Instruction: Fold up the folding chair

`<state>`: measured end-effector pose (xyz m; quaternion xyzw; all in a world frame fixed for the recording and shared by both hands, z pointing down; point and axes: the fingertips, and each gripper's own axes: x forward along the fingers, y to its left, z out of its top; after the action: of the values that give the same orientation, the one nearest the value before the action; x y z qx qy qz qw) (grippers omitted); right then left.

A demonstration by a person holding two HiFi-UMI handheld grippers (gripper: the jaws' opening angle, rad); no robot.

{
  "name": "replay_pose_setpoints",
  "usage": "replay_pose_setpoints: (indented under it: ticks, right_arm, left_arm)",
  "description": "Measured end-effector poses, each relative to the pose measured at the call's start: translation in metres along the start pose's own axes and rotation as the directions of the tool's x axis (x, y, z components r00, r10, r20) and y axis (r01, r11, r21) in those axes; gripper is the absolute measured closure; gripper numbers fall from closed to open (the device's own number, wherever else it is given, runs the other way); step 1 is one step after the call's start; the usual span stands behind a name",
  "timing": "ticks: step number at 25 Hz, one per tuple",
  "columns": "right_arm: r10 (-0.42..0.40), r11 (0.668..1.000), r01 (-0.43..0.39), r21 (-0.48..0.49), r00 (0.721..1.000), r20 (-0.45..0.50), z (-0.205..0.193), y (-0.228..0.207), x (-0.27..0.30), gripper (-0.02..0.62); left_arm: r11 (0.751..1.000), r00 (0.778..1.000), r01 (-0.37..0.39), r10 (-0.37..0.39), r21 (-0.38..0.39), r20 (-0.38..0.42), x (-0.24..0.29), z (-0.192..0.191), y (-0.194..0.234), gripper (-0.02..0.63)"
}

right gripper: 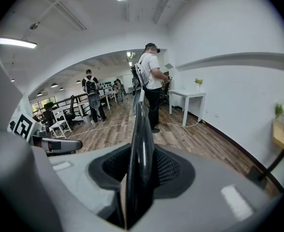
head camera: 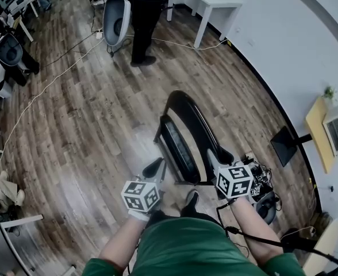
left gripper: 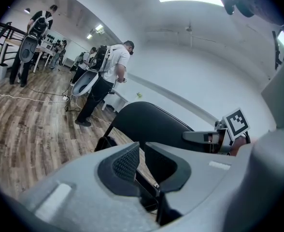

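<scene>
right hand clamped on the chair, left hand closed on nothing

the wood floor (head camera: 83, 119) fills most of your head view. the black folding chair (head camera: 186, 134) stands on it right in front of you, just ahead of your shoe (head camera: 191, 199), and from above it reads as a narrow dark shape with a curved top edge pointing away from you. further off, a person in dark trousers (head camera: 144, 22) stands near a white table (head camera: 212, 4) against the curved wall, well apart from the chair. a pale cable (head camera: 42, 91) runs across the boards to the left.

your right gripper (head camera: 216, 157) is on the chair's right side. in its own view a thin, glossy black edge of the chair runs straight up between the two ribbed pads, and both pads press on it, so this hand is grasping the chair.

your left gripper (head camera: 156, 167) sits just beside the chair's left side, near the floor end. in its own view the pads are drawn together with only a sliver between them and nothing in that sliver; the chair's dark back shows beyond them, not in them.
</scene>
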<state>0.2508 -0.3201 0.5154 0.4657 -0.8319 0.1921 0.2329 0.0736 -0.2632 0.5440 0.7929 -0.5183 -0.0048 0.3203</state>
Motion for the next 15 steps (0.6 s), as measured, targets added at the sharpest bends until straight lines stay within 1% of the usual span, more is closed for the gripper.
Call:
replay_pose_setpoints:
  ticks: [15]
  right_arm:
    - [-0.009,1.0,0.009,-0.004,1.0,0.0,0.0014,-0.0047,0.0014,0.459]
  left_arm:
    - [1.0,1.0,0.005,-0.005,0.019,-0.022,-0.001,-0.0001,0.0005,0.566]
